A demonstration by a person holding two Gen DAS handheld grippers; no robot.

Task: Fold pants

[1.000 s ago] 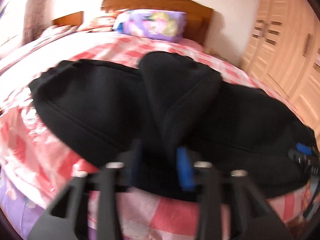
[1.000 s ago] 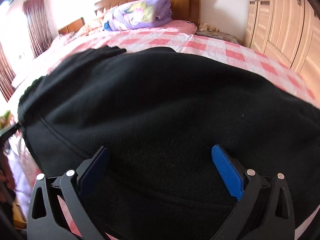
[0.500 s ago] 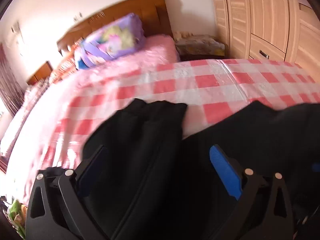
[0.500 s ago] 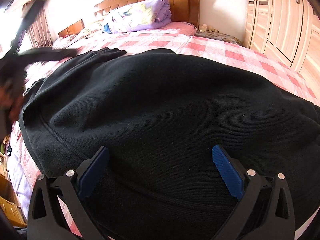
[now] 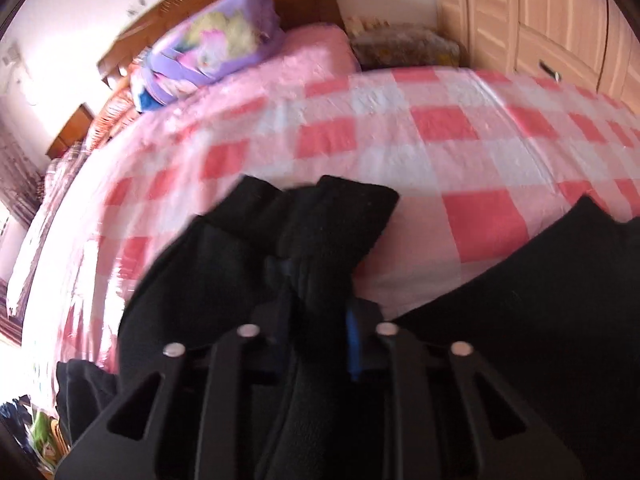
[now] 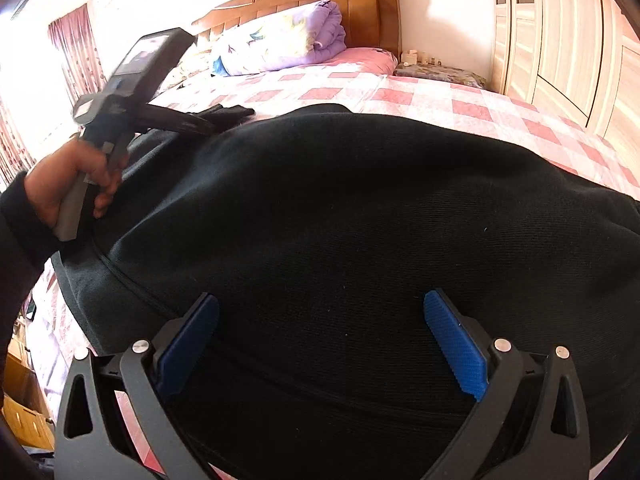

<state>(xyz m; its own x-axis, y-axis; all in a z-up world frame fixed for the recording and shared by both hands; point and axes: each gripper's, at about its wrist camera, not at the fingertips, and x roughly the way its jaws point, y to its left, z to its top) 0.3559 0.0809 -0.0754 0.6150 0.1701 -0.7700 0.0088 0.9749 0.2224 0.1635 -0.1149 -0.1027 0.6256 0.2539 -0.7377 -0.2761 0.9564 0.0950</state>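
Pink and white checked bedding covers the bed (image 5: 432, 128), with a wooden headboard and a rolled purple quilt (image 6: 280, 40) at its far end and light wardrobes at one side. On this bed lie the black pants (image 6: 360, 220), thick and matte like fleece, spread wide near the front edge, with the leg ends (image 5: 320, 208) reaching toward the middle of the bed.

The left tool (image 5: 316, 320) has just been closing, and its jaws now stand narrow with a ridge of the leg cloth pinched between them. The right tool (image 6: 320, 344) is wide, its blue pads on both sides of the cloth near the close edge, holding nothing.

I think the step is to carry the leg ends over the body of the pants. To do it well, the left tool should hold both layers together and lift them only a little, so the thick cloth does not drag. The right tool could steady the near part.
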